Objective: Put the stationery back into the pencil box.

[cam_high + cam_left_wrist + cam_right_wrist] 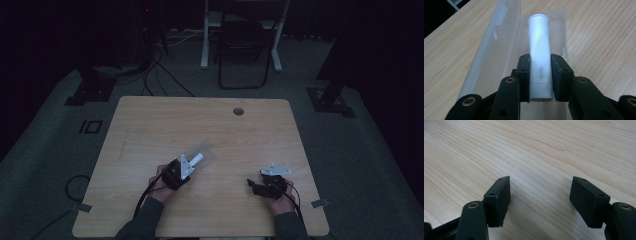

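Observation:
A white tube (pixel 539 47) marked "GLOO" is clamped between the pads of my left gripper (pixel 540 75), its cap end pointing away from me. It hangs over a clear plastic case (pixel 499 50) that lies open on the wooden table (pixel 150 125). From above, the left gripper (pixel 187 167) sits at the table's near middle with the tube (pixel 197 159) poking out over the case (pixel 207 150). At the near right, my right gripper (pixel 252 185) rests low by the table. Its jaws stand wide apart with only bare wood between them (pixel 540 192).
A round cable hole (pixel 238 111) lies near the table's far edge. Beyond the table stand a dark folding chair (pixel 243 45) and white desk legs (pixel 205 40). Cables run across the dim floor at left.

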`<action>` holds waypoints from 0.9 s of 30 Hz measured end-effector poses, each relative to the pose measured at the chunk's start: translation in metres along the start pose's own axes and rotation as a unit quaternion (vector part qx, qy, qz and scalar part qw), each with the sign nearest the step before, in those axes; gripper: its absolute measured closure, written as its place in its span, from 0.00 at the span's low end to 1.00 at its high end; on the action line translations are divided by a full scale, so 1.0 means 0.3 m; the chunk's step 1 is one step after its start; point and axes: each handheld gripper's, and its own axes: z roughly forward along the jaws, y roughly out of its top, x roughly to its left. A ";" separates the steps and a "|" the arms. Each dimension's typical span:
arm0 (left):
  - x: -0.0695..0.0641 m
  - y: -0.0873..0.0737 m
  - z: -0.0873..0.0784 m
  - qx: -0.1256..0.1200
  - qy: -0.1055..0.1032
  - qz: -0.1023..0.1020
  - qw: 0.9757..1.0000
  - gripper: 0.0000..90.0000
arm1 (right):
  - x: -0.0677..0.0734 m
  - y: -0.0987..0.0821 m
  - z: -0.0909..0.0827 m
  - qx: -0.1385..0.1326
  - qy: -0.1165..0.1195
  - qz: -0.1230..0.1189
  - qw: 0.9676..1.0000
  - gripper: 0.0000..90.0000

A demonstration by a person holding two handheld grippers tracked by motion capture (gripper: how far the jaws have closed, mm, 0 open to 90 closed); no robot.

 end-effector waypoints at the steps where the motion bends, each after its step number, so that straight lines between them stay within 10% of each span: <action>1: 0.000 0.000 0.001 0.001 0.000 0.000 1.000 0.79 | 0.000 0.000 0.000 0.000 0.000 0.000 1.000 0.37; 27: 0.001 -0.010 0.023 0.017 0.010 0.006 1.000 0.79 | 0.000 0.000 0.000 0.000 0.000 0.000 1.000 0.37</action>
